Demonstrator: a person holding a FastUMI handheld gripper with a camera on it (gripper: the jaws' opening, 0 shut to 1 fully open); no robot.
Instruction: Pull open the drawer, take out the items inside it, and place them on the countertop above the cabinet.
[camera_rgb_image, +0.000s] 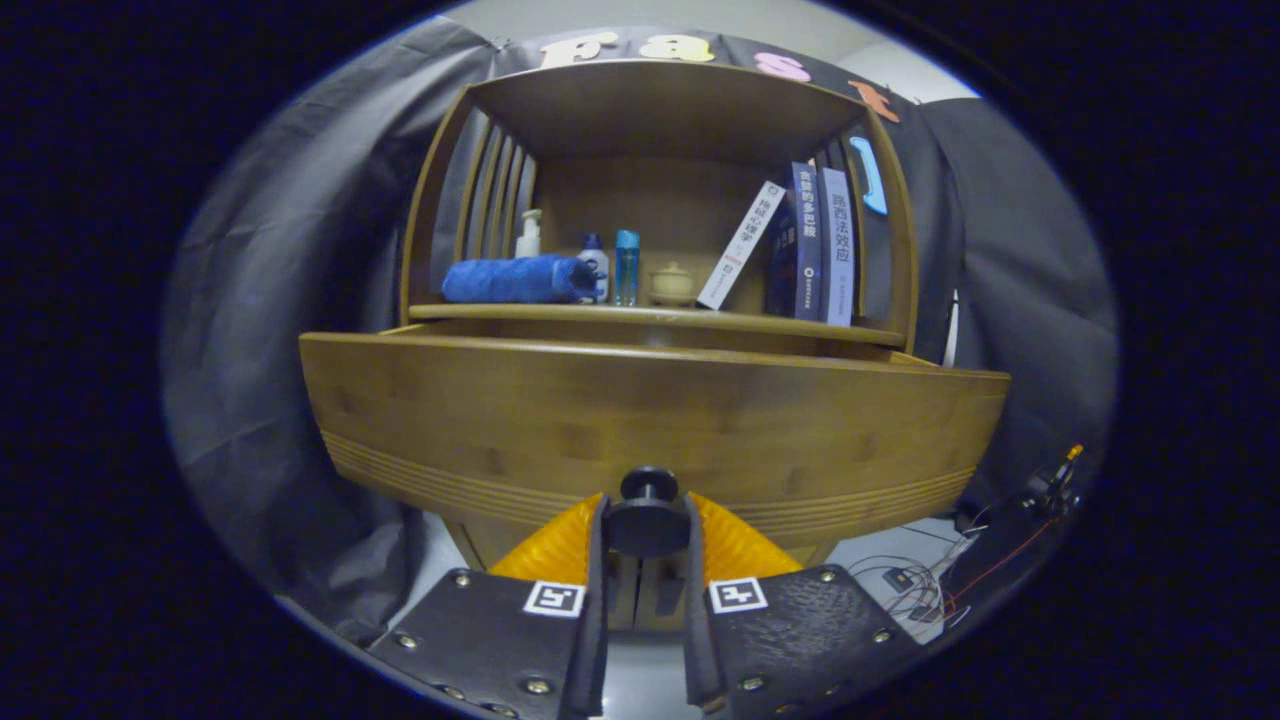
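The round black knob (648, 520) of the drawer (650, 430) is clamped between the two fingers (646, 560) so the drawer can be drawn out; its contents are hidden behind the front panel.

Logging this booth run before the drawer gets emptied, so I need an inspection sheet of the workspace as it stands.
Surface: wooden countertop shelf above the drawer.
Job's things: wide bamboo drawer front, pulled out; round black knob; contents hidden.
Clutter: rolled blue towel, white pump bottle, blue tumbler, small cream lidded pot, row of books.
Grippers: tongs shut on the knob.
Cables: thin loose wires on the floor.
Surroundings: black cloth wall.
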